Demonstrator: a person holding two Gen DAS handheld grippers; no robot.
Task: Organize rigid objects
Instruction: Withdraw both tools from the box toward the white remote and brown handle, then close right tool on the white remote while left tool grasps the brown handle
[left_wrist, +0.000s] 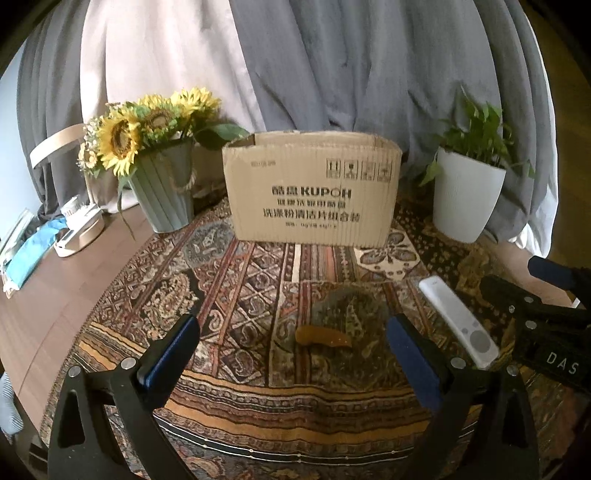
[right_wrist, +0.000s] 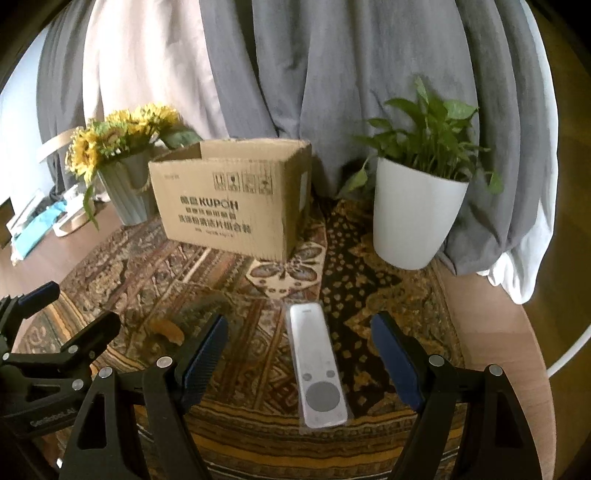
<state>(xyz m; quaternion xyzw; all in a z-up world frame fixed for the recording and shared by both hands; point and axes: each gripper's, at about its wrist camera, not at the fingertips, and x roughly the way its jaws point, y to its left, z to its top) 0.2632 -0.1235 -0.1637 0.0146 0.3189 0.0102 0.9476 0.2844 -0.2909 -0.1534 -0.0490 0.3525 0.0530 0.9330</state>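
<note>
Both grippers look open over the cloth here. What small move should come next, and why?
Probably lower the right gripper and close on the remote: it lies lengthwise between the open fingers, untouched. The open cardboard box stands behind. The left gripper is open near a small amber object.

- "KUPOH", with Chinese print and handling symbols, on the cardboard box front.
- "DAS" on the right claw body.
- Faint "GenRobot.AI", hard to read, on the left claw body.

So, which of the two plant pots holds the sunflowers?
The ribbed grey-green pot left of the cardboard box; the white pot on the right holds only green leaves.
</note>
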